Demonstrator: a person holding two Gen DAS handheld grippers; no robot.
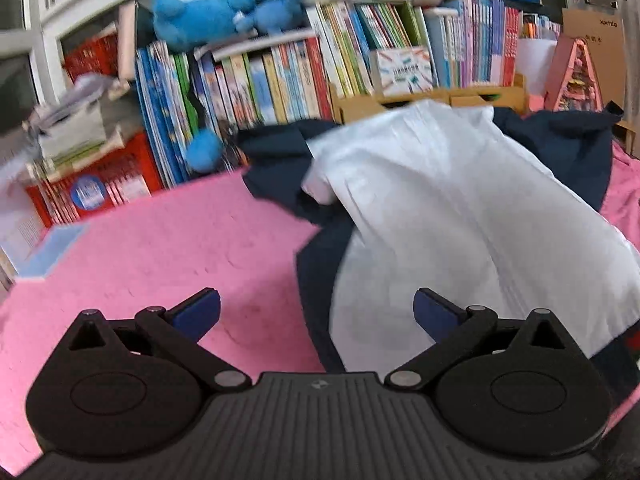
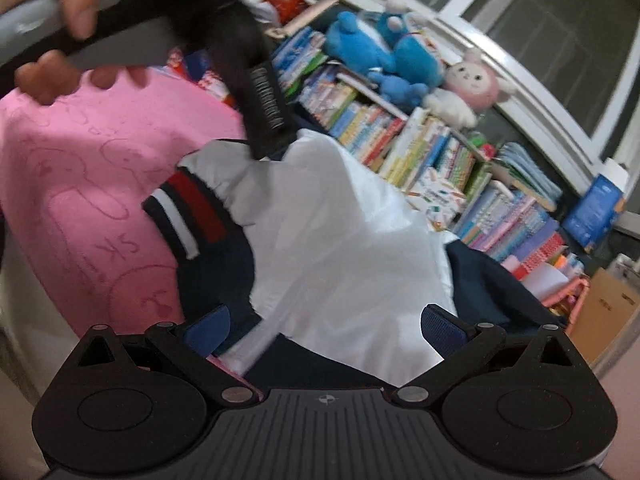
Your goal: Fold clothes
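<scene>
Left gripper (image 1: 316,312), black plastic linkage with blue textured pads (image 1: 200,312): jaws spread wide, nothing between them, poised over the pink fleecy blanket (image 1: 160,248) and the near edge of the garment. Right gripper (image 2: 325,330), same build: jaws likewise spread wide, empty, directly above the garment. White-and-navy jacket (image 1: 440,208), smooth lightly creased white panel with dark navy sleeves and sides, lying rumpled on the pink blanket in front of the bookshelf. Ribbed knit cuff (image 2: 188,212) banded navy, white and red, at the jacket's left side in the right wrist view. Blanket surface soft, embossed with faint cartoon outlines and letters reading "SK" (image 2: 120,246). Person's hand (image 2: 76,4) wrapped around a grey handle at upper left of the right wrist view; black ridged tool body below it reaching down to the jacket's upper edge. Behind: tightly packed colourful children's books (image 1: 280,88), spine text too blurred to read; blue plush toys (image 1: 224,4) on top; pink-and-white plush toy (image 2: 472,84); brown cardboard box (image 1: 596,48), print unreadable.
</scene>
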